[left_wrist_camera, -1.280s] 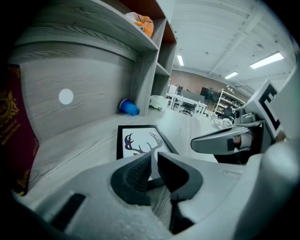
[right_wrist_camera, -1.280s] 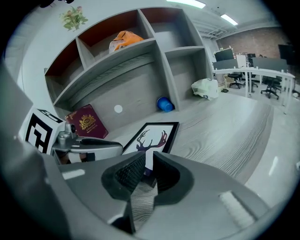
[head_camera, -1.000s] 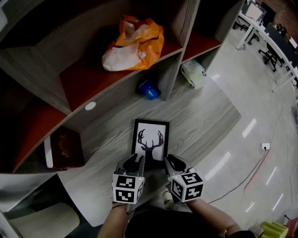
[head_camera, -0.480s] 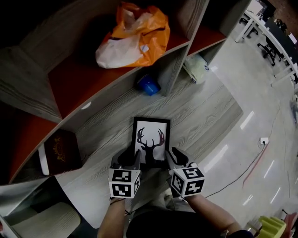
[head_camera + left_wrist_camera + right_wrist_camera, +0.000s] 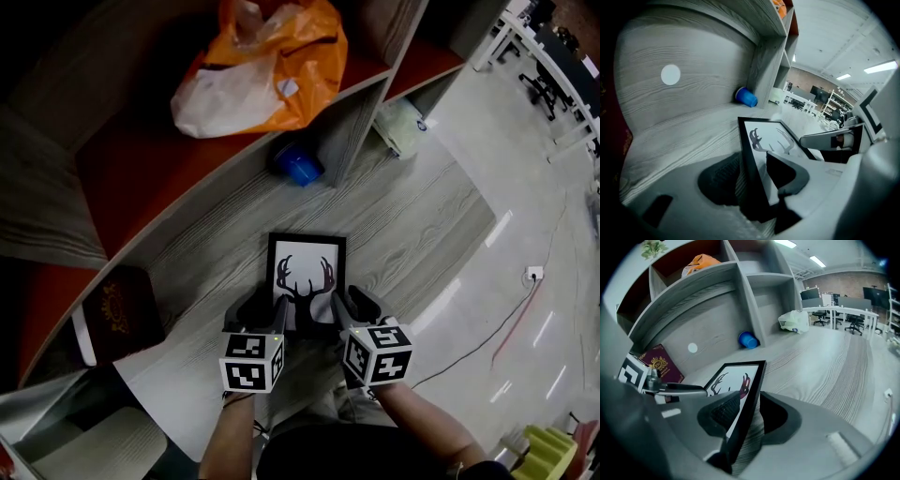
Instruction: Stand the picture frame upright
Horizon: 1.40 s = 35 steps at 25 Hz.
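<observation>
Nearest: grey wood-grain platform (image 5: 202, 272) at the foot of a shelf unit (image 5: 361, 112), with glossy floor (image 5: 525, 187) along its right side. Left tool (image 5: 263, 305) and right tool (image 5: 351, 304) side by side above the platform, jaws spread, just opened wider. Picture frame (image 5: 307, 279) lying face up on the platform, antler print showing. Frame's left edge between the left tool's jaws, right edge between the right tool's, pads not pressing. To the left, a maroon book (image 5: 122, 314). Beyond, a blue cup (image 5: 300, 167) against the shelf unit. Higher, an orange bag (image 5: 272, 66). Farthest: office desks (image 5: 839, 311).
</observation>
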### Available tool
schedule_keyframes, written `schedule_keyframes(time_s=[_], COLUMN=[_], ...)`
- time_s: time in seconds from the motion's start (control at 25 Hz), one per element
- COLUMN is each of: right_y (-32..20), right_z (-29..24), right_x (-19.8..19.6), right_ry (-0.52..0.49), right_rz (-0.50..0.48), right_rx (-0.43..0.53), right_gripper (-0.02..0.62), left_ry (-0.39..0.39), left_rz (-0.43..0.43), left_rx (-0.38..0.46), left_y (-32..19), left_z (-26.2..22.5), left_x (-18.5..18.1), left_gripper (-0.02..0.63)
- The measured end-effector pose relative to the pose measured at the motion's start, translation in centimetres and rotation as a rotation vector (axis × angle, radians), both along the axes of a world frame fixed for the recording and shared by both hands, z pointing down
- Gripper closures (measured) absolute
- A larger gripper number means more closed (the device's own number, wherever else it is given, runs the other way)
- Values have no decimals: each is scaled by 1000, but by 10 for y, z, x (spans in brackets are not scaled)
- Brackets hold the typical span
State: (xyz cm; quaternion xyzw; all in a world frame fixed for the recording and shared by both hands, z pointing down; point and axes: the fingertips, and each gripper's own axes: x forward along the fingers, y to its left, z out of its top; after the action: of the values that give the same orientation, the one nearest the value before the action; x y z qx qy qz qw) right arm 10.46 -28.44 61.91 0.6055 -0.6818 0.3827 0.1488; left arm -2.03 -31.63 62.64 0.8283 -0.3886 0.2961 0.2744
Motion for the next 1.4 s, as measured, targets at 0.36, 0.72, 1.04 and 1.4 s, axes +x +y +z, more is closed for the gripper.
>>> schedule_keyframes(time_s=[0.36, 0.72, 1.04, 1.4], right_y=[-10, -13, -13, -12], right_z=[6, 11, 12, 11], right_x=[-2, -3, 0, 2], right_ry=[-2, -9, -25, -39], right_rz=[7, 31, 81, 128], right_rx=[-27, -69, -93, -68], right_gripper=[462, 462, 479, 503], left_ry=[-19, -4, 11, 35], left_rz=[24, 4, -20, -121], left_rx=[4, -18, -33, -59], left_y=[-2, -5, -6, -9], left_z=[0, 1, 1, 1], left_x=[4, 9, 9, 4], left_gripper=[451, 456, 456, 491])
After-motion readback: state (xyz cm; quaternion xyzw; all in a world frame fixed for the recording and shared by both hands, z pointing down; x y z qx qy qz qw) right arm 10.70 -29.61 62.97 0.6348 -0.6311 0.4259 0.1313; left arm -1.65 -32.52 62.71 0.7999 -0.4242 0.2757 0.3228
